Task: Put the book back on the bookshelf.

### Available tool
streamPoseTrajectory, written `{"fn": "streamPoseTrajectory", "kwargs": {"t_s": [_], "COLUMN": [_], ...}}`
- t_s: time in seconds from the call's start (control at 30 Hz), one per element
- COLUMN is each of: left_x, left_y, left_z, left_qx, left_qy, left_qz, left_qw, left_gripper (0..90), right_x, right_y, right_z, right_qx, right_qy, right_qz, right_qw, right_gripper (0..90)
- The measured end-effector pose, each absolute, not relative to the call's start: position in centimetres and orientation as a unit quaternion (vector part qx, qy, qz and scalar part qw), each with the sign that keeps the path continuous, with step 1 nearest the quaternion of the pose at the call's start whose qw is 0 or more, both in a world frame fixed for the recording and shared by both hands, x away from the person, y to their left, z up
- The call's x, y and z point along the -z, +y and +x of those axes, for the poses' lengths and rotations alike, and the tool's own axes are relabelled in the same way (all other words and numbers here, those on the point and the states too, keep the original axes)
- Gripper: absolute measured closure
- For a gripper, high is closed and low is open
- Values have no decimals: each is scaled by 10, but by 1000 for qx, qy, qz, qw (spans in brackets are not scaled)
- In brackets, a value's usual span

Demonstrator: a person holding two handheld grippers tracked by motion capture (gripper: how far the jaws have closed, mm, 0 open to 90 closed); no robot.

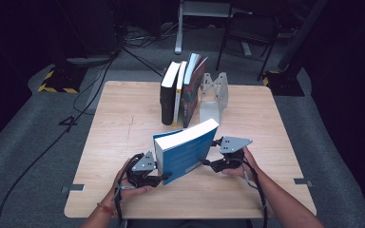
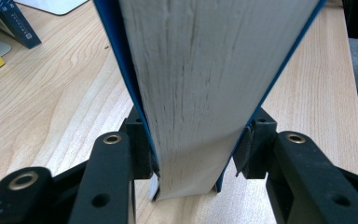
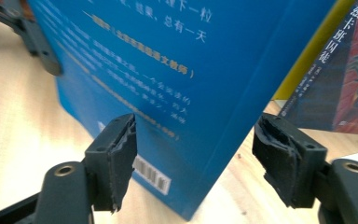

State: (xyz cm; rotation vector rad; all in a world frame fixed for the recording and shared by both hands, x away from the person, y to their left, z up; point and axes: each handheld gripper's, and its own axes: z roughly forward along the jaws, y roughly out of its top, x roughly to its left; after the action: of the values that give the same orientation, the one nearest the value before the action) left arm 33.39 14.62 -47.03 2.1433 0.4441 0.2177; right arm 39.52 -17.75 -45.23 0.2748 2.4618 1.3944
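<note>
**A:** Which tool has the book right now?

**B:** My left tool point(image 2: 186, 161). Looking along it, both pads are pressed on the covers of the blue book point(image 2: 205, 88), down at its lower end, with the page block rising straight up between them. So it is partly closed, clamped across the book's thickness.

**A:** And your right tool?

**B:** My right tool point(image 3: 193, 163) is open. Its jaws stand wide with the blue back cover just beyond them, barcode low in the frame, and neither pad touches it.

**A:** Where does the book sit overall?

**B:** In the high view it is in the lower middle of the frame, between my left tool point(image 1: 164, 176) and my right tool point(image 1: 209, 164), standing on the worktop point(image 1: 123, 118) and leaning, its page edge facing up.

**A:** What does the next move turn on?

**B:** Its direction from the row. The standing books point(image 1: 183, 92) are further up the frame, in the upper middle, with the grey bookend point(image 1: 214, 95) just to their right. The blue book's long edge runs slantwise, rising toward the right, while the row's spines run straight up the frame. I judge I must square it to them, then slide it up towards the bookend.

**A:** Which hand leads?

**B:** The left carries; the right is nearer the bookend and can steady.
</note>
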Motion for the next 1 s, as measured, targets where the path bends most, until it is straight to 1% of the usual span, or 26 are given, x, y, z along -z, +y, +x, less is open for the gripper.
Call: {"fn": "streamPoseTrajectory", "kwargs": {"t_s": [0.03, 0.17, 0.3, 0.33, 0.4, 0.43, 0.5, 0.6, 0.63, 0.77, 0.87, 0.9, 1.0], "left_x": [470, 470, 469, 468, 464, 464, 463, 461, 460, 458, 457, 457, 457], "left_y": [146, 147, 152, 153, 158, 158, 162, 162, 162, 161, 159, 159, 157], "left_z": [334, 333, 331, 331, 332, 332, 333, 334, 334, 334, 334, 334, 335], "left_qx": [-90, -100, -112, -112, -115, -115, -111, -117, -118, -119, -123, -125, -126], "left_qy": [181, 188, 201, 207, 221, 221, 228, 234, 240, 241, 240, 239, 234], "left_qz": [868, 868, 859, 854, 840, 840, 832, 829, 828, 831, 831, 831, 833], "left_qw": [453, 449, 457, 464, 482, 482, 493, 494, 494, 488, 486, 486, 485], "left_gripper": [573, 565, 533, 523, 495, 480, 474, 451, 428, 407, 393, 386, 377], "right_x": [452, 453, 452, 452, 450, 450, 449, 447, 445, 442, 437, 427, 416], "right_y": [-175, -171, -176, -177, -180, -180, -183, -189, -192, -194, -191, -190, -184], "right_z": [397, 398, 400, 400, 398, 398, 395, 388, 383, 376, 371, 368, 363], "right_qx": [-480, -483, -489, -488, -486, -486, -487, -487, -485, -479, -483, -511, -524], "right_qy": [860, 860, 857, 858, 860, 860, 861, 863, 866, 871, 869, 853, 846], "right_qz": [89, 88, 95, 94, 86, 86, 83, 72, 63, 53, 49, 52, 53], "right_qw": [148, 141, 128, 128, 128, 128, 124, 115, 103, 91, 97, 90, 86], "right_gripper": [297, 308, 370, 383, 436, 436, 481, 529, 558, 579, 547, 537, 535]}}
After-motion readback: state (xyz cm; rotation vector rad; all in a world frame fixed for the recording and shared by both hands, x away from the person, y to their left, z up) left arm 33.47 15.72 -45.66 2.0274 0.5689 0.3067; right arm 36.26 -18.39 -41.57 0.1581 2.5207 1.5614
